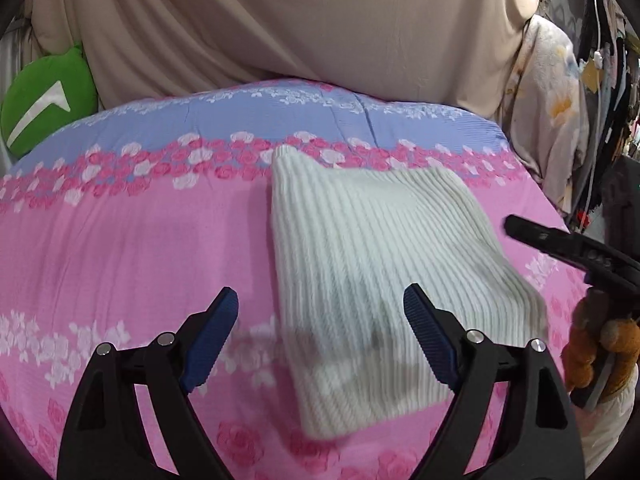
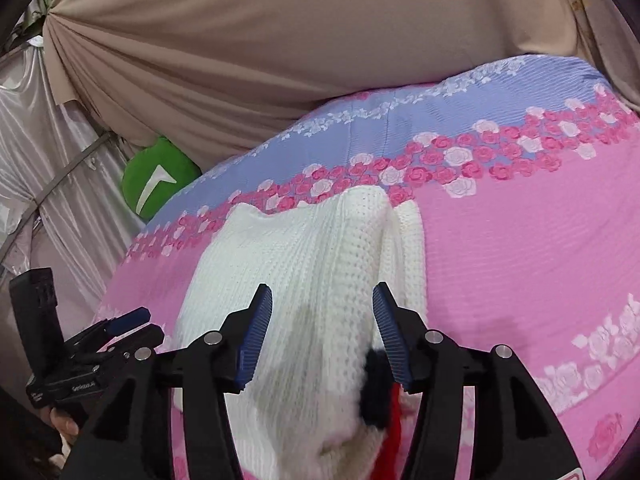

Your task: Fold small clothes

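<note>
A white ribbed knit garment point(image 1: 372, 264) lies folded flat on the pink flowered bedspread point(image 1: 140, 248). My left gripper point(image 1: 322, 300) hovers over its near edge, jaws wide open, nothing pinched between the blue pads. The right gripper point(image 1: 560, 248) reaches in from the right beside the garment, held by a hand in a brown glove point(image 1: 600, 356). In the right wrist view the same white garment point(image 2: 304, 280) lies below my right gripper point(image 2: 322, 292), whose pads stand apart and press on nothing. A dark blue and red patch point(image 2: 380, 396) shows at the garment's near edge. The left gripper point(image 2: 120, 324) sits at lower left.
A green cushion point(image 1: 48, 100) rests at the bed's far left corner. Beige draped cloth point(image 1: 300, 20) hangs behind the bed. A flowered blanket point(image 1: 548, 112) and hanging clothes point(image 1: 612, 80) stand at the right. Silvery curtain point(image 2: 52, 152) lines the left side.
</note>
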